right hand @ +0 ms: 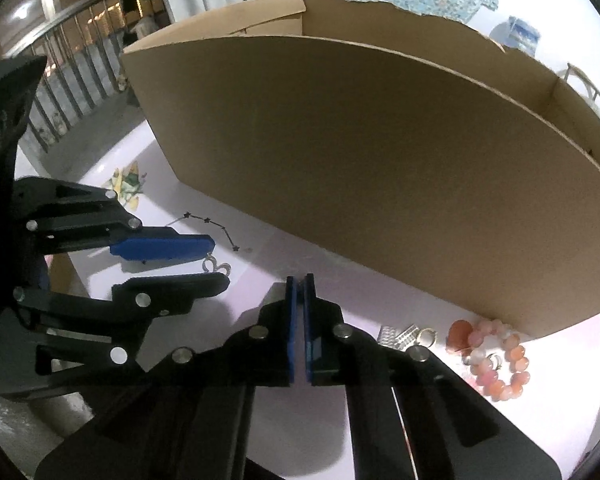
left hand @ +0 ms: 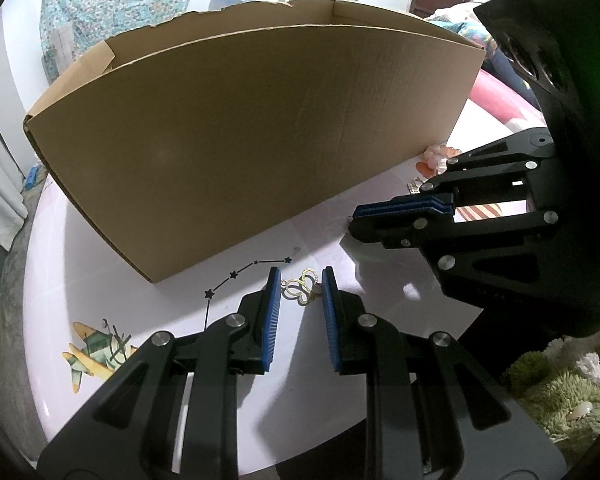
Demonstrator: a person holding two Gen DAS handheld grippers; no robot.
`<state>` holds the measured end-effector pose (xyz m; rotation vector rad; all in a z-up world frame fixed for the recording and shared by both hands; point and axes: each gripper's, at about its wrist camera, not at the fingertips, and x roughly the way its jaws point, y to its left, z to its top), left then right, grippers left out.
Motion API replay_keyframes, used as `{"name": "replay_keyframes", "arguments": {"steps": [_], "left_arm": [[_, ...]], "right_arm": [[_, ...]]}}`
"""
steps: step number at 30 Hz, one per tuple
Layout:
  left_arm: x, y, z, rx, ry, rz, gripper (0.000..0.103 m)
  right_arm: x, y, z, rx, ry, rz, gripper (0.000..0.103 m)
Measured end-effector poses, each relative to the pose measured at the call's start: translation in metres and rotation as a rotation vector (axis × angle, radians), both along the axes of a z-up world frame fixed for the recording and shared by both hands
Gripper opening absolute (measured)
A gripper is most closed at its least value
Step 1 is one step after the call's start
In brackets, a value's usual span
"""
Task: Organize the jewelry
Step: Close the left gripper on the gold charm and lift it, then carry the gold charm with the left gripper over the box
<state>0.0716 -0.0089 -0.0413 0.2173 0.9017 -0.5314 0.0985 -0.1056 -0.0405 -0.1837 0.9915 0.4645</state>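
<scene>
A gold butterfly-shaped pendant [left hand: 301,290] lies on the white table [left hand: 100,280] in front of a large cardboard box [left hand: 240,128]. My left gripper [left hand: 300,286] is open, its blue pads on either side of the pendant; it also shows in the right wrist view [right hand: 219,262] with the pendant [right hand: 217,267] between its fingers. My right gripper [right hand: 300,278] is shut and empty, hovering over the table; it shows in the left wrist view [left hand: 360,212]. A pink bead bracelet [right hand: 500,356] and silver pieces [right hand: 400,336] lie at the right.
The cardboard box [right hand: 380,160] stands open-topped just behind the jewelry. A black star-link chain [left hand: 240,276] lies left of the pendant. An airplane print [left hand: 96,352] marks the table. A fluffy green rug [left hand: 560,392] lies beyond the table's right edge.
</scene>
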Motion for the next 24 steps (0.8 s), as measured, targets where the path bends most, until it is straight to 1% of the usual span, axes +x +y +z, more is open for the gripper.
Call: {"name": "replay_keyframes", "arguments": {"steps": [2,5,12,18,24], "left_arm": [[-0.001,0.002,-0.002,-0.001,-0.003,0.0,0.019],[-0.001,0.001,-0.003,-0.002,-0.005,0.001,0.019],[-0.003,0.005,0.0,-0.009,-0.003,0.0,0.019],[-0.005,0.007,0.005,-0.01,-0.014,-0.007,0.019],[-0.01,0.008,0.016,-0.019,-0.036,-0.011,0.019]], "right_arm": [[-0.002,-0.006,-0.002,0.037,0.017,-0.023,0.003],[-0.006,-0.015,0.002,0.075,0.019,-0.043,0.003],[-0.012,-0.026,0.014,0.1,-0.012,-0.089,0.003],[-0.015,-0.03,0.025,0.113,-0.042,-0.103,0.003],[-0.023,-0.036,0.033,0.127,-0.07,-0.112,0.003]]}}
